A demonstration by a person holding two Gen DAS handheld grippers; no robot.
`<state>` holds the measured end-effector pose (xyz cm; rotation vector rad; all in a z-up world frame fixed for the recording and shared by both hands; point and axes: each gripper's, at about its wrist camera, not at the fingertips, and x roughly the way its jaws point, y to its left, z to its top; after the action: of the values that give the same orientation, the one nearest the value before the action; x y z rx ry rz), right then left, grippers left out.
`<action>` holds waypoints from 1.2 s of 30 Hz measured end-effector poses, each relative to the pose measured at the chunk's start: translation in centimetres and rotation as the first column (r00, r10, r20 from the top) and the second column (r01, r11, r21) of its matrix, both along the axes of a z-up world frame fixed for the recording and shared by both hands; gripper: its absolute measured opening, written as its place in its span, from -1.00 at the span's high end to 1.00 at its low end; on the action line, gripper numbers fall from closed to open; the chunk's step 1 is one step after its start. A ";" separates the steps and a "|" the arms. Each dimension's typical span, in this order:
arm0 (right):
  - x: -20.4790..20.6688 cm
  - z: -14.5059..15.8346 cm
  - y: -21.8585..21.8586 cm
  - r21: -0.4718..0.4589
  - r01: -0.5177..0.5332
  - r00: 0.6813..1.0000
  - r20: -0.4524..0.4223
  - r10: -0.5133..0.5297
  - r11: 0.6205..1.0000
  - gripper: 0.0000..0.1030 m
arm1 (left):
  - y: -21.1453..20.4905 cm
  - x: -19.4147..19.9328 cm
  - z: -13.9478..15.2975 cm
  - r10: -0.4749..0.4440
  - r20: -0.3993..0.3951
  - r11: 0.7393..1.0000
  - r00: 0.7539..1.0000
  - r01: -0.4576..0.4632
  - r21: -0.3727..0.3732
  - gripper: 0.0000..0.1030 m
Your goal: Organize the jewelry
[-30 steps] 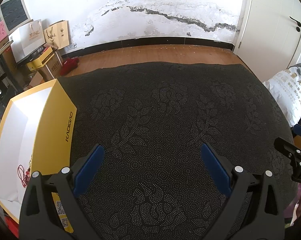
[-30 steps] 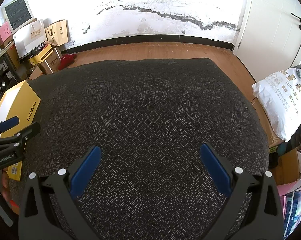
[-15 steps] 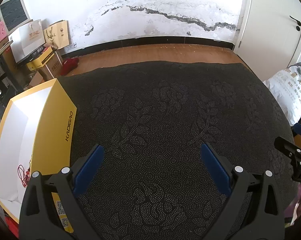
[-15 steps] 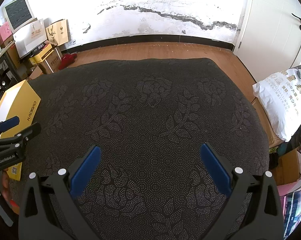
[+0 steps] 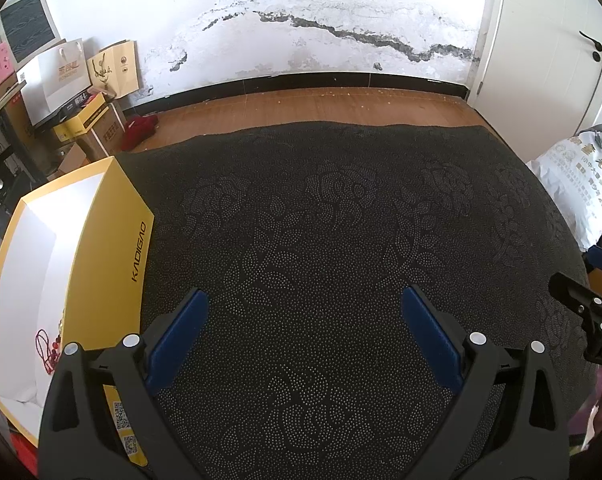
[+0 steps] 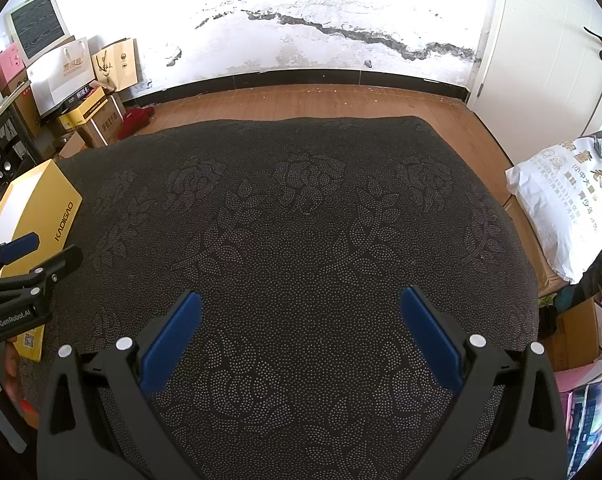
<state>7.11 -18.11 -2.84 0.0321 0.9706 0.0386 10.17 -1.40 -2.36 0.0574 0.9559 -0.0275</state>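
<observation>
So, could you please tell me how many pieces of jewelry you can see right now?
1: a red beaded string lying inside the open yellow box at the table's left edge. The box's near wall and the left gripper hide part of the interior, so more may be hidden.

"KADIGAO" on yellow box (image 5: 101, 264); "GenRobot.AI" on left claw (image 6: 19, 264)

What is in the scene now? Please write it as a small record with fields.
surface: dark floral cloth
container: open yellow box, at the cloth's left edge
jewelry: red beaded string, lying inside the box
left gripper: open, holds nothing
right gripper: open, holds nothing
jewelry on cloth: none visible
</observation>
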 end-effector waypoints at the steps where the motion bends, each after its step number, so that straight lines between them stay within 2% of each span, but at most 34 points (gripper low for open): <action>1: 0.0 0.0 0.0 -0.001 0.000 1.000 0.000 0.000 1.000 -0.87 | 0.0 0.0 0.0 0.001 0.000 1.000 1.000 -0.001 0.000 -0.84; 21: 0.0 0.0 0.1 0.001 0.000 1.000 0.000 0.000 1.000 -0.87 | 0.1 0.0 -0.1 -0.009 0.004 1.000 1.000 0.009 -0.016 -0.85; 36: 0.3 0.2 0.0 0.000 -0.008 1.000 0.001 0.008 1.000 -0.87 | 0.3 0.2 -0.3 0.006 -0.021 1.000 1.000 -0.007 -0.011 -0.88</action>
<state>7.40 -18.16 -2.66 0.0283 0.9696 0.0461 10.34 -1.10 -2.69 0.0441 0.9767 -0.0272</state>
